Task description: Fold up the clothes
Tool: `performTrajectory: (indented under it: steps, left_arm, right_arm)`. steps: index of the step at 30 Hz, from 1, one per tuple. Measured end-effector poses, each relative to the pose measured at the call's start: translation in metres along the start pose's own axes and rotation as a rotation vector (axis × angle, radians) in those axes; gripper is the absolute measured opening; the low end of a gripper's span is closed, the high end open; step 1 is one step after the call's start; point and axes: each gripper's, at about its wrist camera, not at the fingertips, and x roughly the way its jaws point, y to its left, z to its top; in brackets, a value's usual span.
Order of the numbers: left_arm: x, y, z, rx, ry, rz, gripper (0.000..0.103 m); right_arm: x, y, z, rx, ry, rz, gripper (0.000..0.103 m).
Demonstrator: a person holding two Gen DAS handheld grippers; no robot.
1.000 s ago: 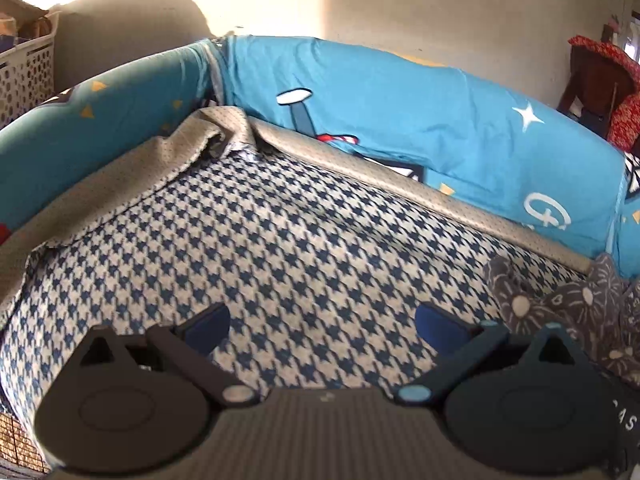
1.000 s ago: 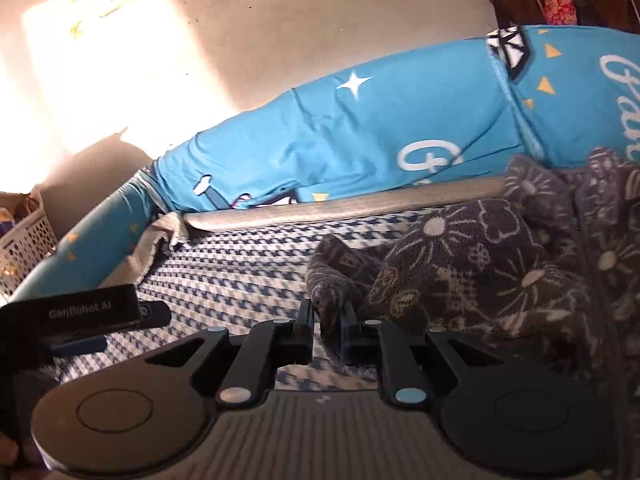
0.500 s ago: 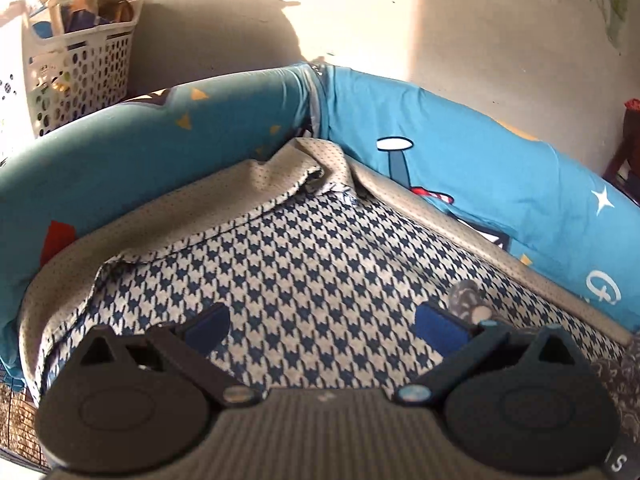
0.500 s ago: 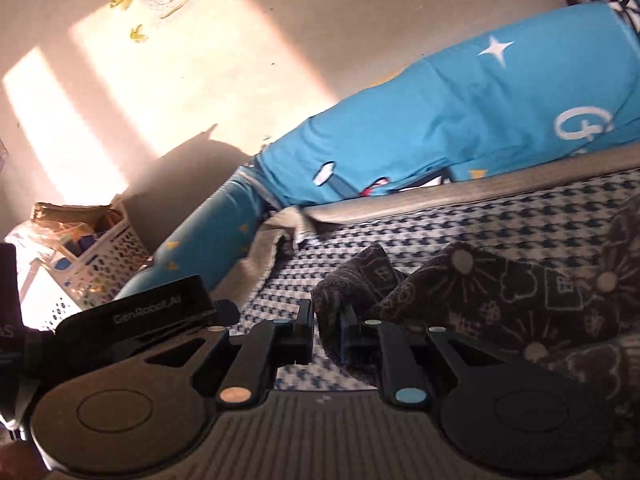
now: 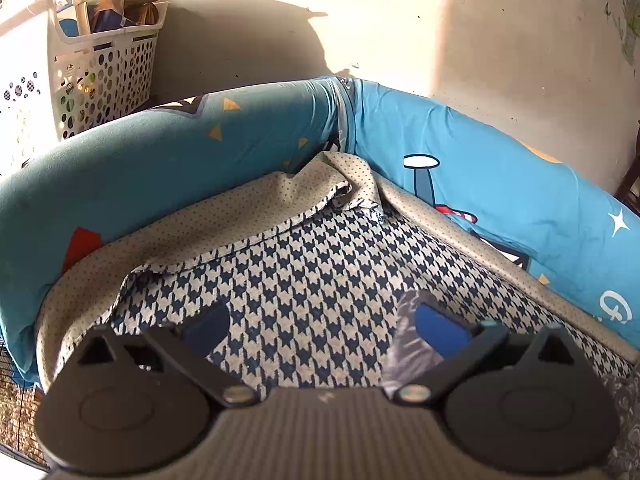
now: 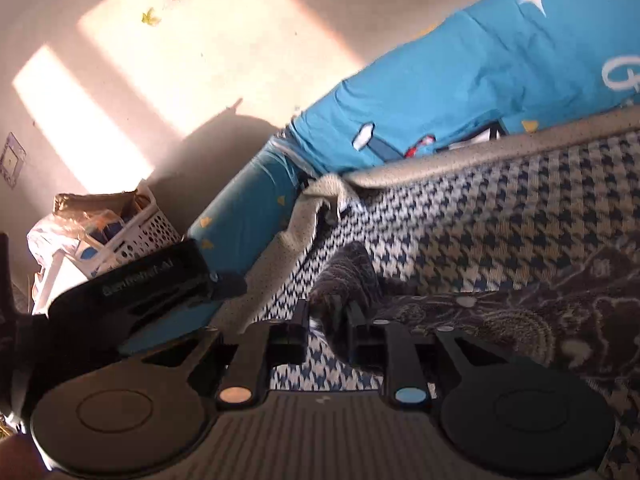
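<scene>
Your right gripper (image 6: 325, 322) is pinched on an edge of the grey garment (image 6: 500, 320), which trails off to 3 o'clock across the bed (image 6: 480, 216). Your left gripper (image 5: 320, 320) is spread wide with nothing between its fingers, and that same edge sits by its right finger at about 2 o'clock, so left's the nearer one for a second grip.

Our left gripper (image 5: 322, 326) hangs low with fingers spread wide; our right gripper (image 6: 326, 320) pinches the grey garment (image 6: 500, 320).
</scene>
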Motion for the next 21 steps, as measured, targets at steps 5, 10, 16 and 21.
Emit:
performTrajectory:
  steps: [5, 10, 16, 21]
  left_arm:
    - [-0.001, -0.004, -0.001, 0.006, -0.003, -0.002, 0.103]
    - [-0.001, -0.011, -0.003, 0.015, 0.007, -0.009, 0.103]
    - [0.0, -0.022, -0.006, 0.033, 0.013, -0.018, 0.103]
    - [0.001, -0.037, -0.009, 0.057, 0.021, -0.034, 0.103]
  right_arm:
    - [-0.007, 0.001, -0.011, -0.054, 0.047, -0.026, 0.032]
    - [-0.021, -0.004, -0.014, -0.104, 0.055, -0.078, 0.032]
    - [-0.046, -0.036, 0.007, -0.092, -0.01, -0.198, 0.032]
    - [-0.065, -0.066, 0.027, -0.068, -0.061, -0.293, 0.032]
